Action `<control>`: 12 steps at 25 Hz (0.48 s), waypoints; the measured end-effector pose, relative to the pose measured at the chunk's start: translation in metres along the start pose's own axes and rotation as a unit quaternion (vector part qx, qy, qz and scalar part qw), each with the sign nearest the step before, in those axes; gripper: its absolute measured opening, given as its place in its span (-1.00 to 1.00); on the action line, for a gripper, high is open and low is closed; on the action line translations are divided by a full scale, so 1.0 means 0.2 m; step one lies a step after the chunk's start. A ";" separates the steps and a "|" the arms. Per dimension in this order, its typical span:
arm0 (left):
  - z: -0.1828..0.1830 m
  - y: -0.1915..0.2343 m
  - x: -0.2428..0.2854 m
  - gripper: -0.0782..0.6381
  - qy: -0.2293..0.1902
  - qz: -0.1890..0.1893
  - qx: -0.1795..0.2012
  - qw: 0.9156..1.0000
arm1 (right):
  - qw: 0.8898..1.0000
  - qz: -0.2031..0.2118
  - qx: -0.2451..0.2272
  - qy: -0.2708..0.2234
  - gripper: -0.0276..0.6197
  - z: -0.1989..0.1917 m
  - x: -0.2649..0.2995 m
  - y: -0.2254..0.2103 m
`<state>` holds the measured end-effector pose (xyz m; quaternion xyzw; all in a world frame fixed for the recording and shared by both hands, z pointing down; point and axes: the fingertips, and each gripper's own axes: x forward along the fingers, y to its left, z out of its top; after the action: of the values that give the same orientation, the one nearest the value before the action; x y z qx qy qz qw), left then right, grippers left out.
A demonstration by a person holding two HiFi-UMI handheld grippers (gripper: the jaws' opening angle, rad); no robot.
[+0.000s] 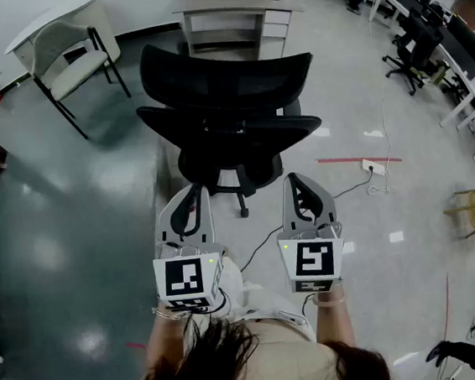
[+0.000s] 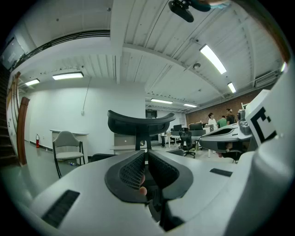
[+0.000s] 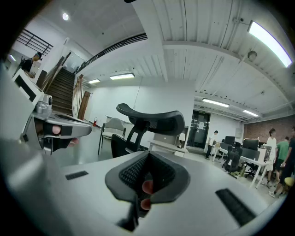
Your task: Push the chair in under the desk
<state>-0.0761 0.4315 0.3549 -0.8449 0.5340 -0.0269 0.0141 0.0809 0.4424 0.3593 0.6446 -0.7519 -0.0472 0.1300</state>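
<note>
Here, floor (image 1: 71,211): grey, glossy, carrying chair and bench.
Bench (image 1: 235,4): at the floor's far edge; drawer unit under its right end, drawers shut.
Chair (image 1: 230,118): black mesh, close before the bench, back facing the person.
Left tongs (image 1: 192,190): pressed together, pinching nothing, near the chair's back.
Right tongs (image 1: 295,179): pressed together, pinching nothing.

Spreads out as a glossy grey floor (image 1: 74,244), bears a black mesh office chair (image 1: 230,118) at the centre with a grey desk (image 1: 236,16) just beyond it, a beige chair (image 1: 72,63) far left, and a white power strip (image 1: 373,166) beside a red tape line (image 1: 344,160) to the right.
</note>
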 end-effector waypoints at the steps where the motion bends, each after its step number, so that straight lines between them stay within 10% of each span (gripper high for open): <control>1: 0.00 -0.01 -0.01 -0.74 0.000 0.001 0.001 1.000 | 1.000 0.000 0.001 -0.001 -0.85 0.00 -0.01 0.00; 12: -0.08 0.07 0.11 -0.68 0.064 -0.006 0.108 0.992 | 0.997 0.028 -0.070 0.001 -0.84 -0.02 0.08 -0.03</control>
<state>-0.0797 0.4049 0.3715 -0.8380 0.5231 -0.1384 0.0706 0.0855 0.4271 0.3638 0.6125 -0.7645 -0.0949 0.1770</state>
